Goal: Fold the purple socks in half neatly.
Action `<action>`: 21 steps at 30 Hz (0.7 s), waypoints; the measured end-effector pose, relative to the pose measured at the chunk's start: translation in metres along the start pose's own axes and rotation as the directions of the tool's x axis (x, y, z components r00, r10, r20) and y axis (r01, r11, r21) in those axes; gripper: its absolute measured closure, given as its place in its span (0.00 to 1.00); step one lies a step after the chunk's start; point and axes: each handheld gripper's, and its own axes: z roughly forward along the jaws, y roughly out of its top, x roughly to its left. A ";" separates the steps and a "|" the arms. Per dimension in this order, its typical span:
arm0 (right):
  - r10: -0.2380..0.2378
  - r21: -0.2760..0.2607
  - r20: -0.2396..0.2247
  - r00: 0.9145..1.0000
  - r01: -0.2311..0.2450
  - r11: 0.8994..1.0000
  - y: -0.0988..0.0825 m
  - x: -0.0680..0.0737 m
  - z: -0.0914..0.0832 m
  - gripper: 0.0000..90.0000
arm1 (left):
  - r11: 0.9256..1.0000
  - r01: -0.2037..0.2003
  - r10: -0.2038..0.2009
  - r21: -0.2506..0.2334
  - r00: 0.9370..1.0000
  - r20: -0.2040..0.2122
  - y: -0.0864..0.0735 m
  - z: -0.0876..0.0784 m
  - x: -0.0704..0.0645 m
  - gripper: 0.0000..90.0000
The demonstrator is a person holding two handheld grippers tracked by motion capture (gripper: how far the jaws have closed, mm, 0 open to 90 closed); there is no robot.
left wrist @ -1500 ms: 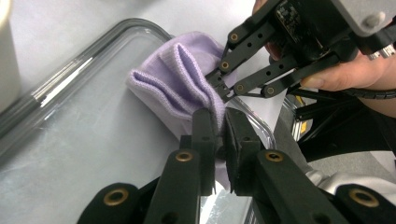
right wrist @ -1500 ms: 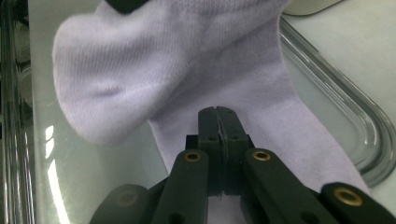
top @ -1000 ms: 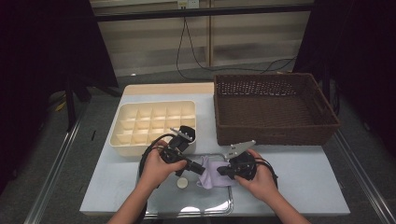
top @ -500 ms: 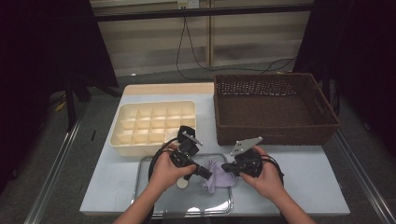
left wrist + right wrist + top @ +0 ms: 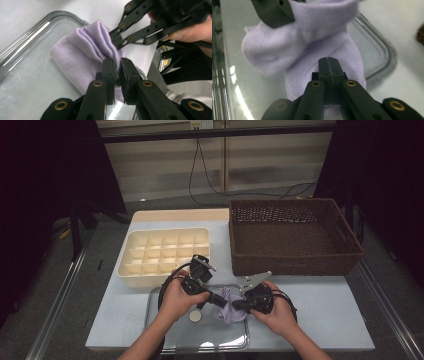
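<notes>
A lilac sock hangs bunched just above a clear glass tray. My left gripper comes in from the left and is shut on the sock's ribbed cuff; the fabric sits squeezed between its jaws. My right gripper faces it from the right with its jaws closed flush. Its tips rest against the sock; I cannot tell if a layer is pinched. In the left gripper view the right gripper meets the cuff's edge.
A small white round piece lies in the tray's left half. A cream box of compartments stands behind the tray at the left. A dark wicker basket stands at the back right. Bare white table lies right of the tray.
The sock lay flatter in the tray a second ago; now it is gathered into a bunch between the two grippers. Both hands have barely shifted.
</notes>
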 end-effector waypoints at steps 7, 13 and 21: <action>-0.001 -0.023 0.016 1.000 0.001 1.000 0.003 -0.002 -0.012 1.00 | 1.000 -0.008 0.008 0.027 1.000 -0.025 0.001 0.006 0.001 0.92; 0.040 -0.043 0.055 0.998 -0.038 0.998 -0.004 -0.014 -0.027 1.00 | 1.000 0.001 0.000 0.023 1.000 -0.027 0.002 0.009 0.001 0.92; 0.049 -0.052 0.062 0.997 -0.046 0.998 -0.005 -0.016 -0.030 0.99 | 0.999 -0.004 0.006 0.043 0.999 -0.039 0.001 0.021 0.001 0.89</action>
